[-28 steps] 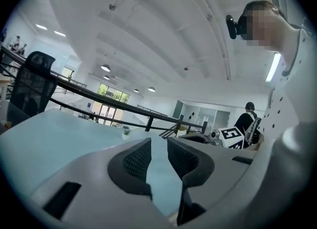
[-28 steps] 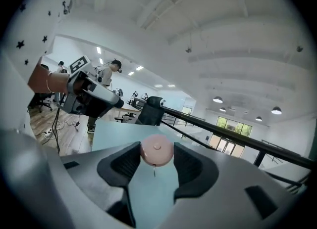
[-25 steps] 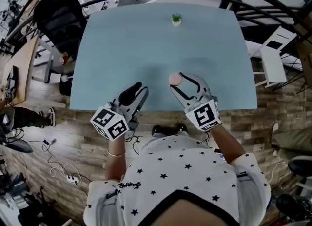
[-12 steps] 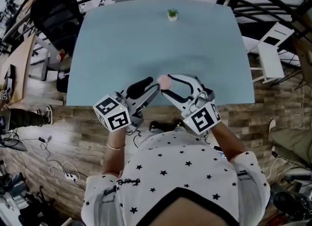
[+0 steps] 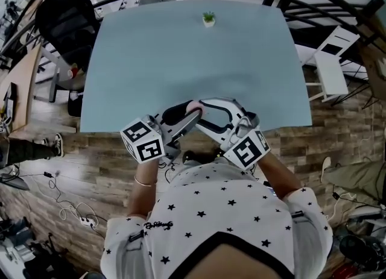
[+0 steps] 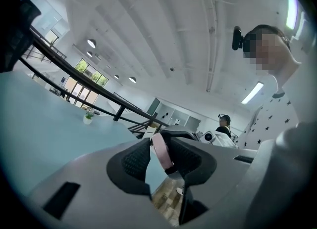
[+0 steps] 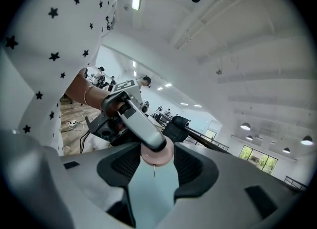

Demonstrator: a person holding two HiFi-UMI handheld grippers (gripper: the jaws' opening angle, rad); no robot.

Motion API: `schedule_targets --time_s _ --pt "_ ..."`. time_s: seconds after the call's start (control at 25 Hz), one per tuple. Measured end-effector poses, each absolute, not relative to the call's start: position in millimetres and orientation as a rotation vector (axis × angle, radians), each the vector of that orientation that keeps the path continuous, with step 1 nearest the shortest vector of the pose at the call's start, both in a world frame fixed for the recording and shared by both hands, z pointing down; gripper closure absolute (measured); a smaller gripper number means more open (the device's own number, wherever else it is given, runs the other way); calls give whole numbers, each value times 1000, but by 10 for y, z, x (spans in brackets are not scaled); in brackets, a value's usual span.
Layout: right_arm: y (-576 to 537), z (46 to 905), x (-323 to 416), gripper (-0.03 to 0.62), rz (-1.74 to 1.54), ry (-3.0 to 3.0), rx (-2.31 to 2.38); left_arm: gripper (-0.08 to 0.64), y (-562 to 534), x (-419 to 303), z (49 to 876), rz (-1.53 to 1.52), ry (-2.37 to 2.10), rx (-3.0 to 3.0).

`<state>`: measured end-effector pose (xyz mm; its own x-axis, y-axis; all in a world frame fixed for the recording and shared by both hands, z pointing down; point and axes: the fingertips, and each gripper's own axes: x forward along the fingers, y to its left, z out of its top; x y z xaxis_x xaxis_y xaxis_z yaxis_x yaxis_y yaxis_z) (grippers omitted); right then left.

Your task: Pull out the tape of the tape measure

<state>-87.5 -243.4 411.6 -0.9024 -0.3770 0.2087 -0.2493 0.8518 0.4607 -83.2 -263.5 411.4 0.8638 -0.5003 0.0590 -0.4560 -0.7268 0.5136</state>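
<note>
Right gripper clamps the pink tape measure. Left gripper jaws, just closing slightly, straddle it loosely. Risk: pinching the case, missing the tiny tab (hangs below).

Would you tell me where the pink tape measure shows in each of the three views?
Head view: tape measure just below centre.
Left gripper view: tape measure lower centre, seen edge-on.
Right gripper view: tape measure lower centre, seen face-on.
Shared landmark: the blue table, behind or beneath it in every view.
</note>
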Motion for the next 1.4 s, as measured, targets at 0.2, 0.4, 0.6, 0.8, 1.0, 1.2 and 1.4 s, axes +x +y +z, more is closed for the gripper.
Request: schedule_targets --time_s 0.2,0.4,0.6,0.8,1.0,1.2,1.4 --pt "-2439 4117 -869 382 -611 -2727 499 437 -2628 -826 4112 -134 -686 2478" --pt "-2444 4127 -847 385 -599 -2731 538 472 -2649 -847 4107 -170 -714 2464" --pt "-2529 4161 -759 410 -501 -2776 599 472 -2679 -887 4022 -147 -755 2511" --pt "-2624 4204 -699 449 -463 -2751 642 474 -2758 -914 3956 -157 -784 2513" --pt "-2663 4238 -731 489 -473 -2735 649 473 -2770 -894 3943 -176 -776 2511" --pt "-2689 4246 -728 558 -468 -2709 657 472 -2773 -878 3939 -184 -773 2510" --pt "-2720 4279 -727 591 -442 -2724 702 472 -2804 -935 3936 -204 -795 2493"
